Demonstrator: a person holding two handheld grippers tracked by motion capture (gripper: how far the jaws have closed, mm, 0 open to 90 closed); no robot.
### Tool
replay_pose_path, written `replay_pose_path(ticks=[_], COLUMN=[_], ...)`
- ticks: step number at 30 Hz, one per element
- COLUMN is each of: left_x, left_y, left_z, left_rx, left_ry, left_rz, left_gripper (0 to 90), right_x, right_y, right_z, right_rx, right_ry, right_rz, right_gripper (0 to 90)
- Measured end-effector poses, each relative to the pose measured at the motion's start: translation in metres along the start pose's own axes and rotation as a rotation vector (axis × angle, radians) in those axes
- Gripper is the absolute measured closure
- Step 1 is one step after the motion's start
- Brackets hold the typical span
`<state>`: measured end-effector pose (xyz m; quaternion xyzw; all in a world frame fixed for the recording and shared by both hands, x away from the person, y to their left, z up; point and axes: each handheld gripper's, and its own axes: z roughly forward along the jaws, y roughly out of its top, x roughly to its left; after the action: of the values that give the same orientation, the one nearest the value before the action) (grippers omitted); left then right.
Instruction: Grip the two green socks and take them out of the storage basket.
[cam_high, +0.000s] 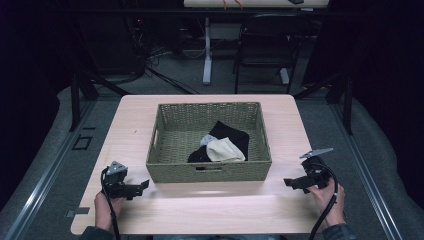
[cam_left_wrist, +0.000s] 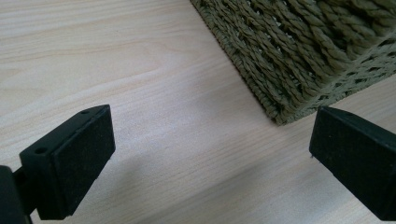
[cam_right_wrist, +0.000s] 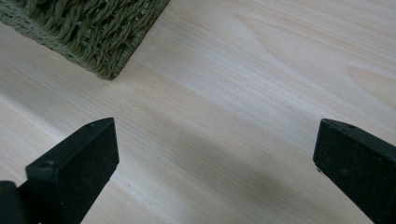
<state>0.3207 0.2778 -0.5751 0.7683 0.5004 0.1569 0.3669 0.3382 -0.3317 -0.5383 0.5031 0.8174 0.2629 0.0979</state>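
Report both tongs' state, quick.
Left tongs: open, holding nothing, near the basket.
Right tongs: open, holding nothing, over the table.

The basket (cam_high: 210, 171) sits mid-table (cam_high: 150, 215); clothes (cam_high: 222, 145), seemingly socks, lie inside.

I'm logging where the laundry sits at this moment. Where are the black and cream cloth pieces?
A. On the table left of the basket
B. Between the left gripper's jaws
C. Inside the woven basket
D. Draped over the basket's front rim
C: the high view shows the black cloth and the cream cloth lying on the floor of the woven basket, within its walls.
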Motion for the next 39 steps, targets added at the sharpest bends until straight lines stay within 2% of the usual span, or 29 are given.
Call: replay_pose_path(ticks=[2, 6, 8, 10, 14, 24, 32, 34, 35, 36, 39], left_x=[0.000, 0.001, 0.000, 0.000, 0.001, 0.000, 0.001, 0.001, 0.001, 0.001, 0.001], left_y=[0.000, 0.000, -0.001, -0.001, -0.001, -0.001, -0.002, -0.002, -0.001, -0.001, -0.001], left_z=[0.000, -0.001, -0.002, -0.002, -0.002, -0.003, -0.004, -0.004, -0.004, -0.004, -0.004], left_rx=[0.000, 0.008, -0.004, -0.005, -0.002, -0.007, -0.007, -0.005, -0.003, -0.003, -0.002], left_ry=[0.000, -0.006, -0.001, -0.001, 0.001, 0.007, 0.010, 0.010, 0.009, 0.008, 0.008], left_rz=[0.000, 0.002, -0.003, -0.003, -0.001, -0.002, -0.004, -0.002, 0.001, 0.001, 0.003], left_gripper=[0.4, 0.4, 0.4, 0.4, 0.4, 0.4, 0.4, 0.3, 0.4, 0.4, 0.3], right_x=[0.000, 0.001, 0.002, 0.003, 0.003, 0.005, 0.015, 0.017, 0.021, 0.021, 0.027], right_y=[0.000, 0.001, 0.002, 0.002, 0.005, 0.019, 0.044, 0.053, 0.062, 0.062, 0.079], right_z=[0.000, -0.001, 0.000, 0.000, -0.002, -0.023, -0.047, -0.054, -0.061, -0.061, -0.072], right_rx=[-0.002, 0.010, 0.006, 0.007, 0.012, -0.017, -0.055, -0.056, -0.065, -0.065, -0.082], right_ry=[-0.010, -0.001, -0.002, -0.017, 0.002, 0.017, 0.028, 0.037, 0.040, 0.040, 0.053], right_rz=[-0.001, -0.010, -0.011, -0.012, -0.011, -0.007, -0.051, -0.060, -0.076, -0.076, -0.102], right_gripper=[0.0, 0.0, 0.0, 0.0, 0.0, 0.0, 0.0, 0.0, 0.0, 0.0, 0.0])
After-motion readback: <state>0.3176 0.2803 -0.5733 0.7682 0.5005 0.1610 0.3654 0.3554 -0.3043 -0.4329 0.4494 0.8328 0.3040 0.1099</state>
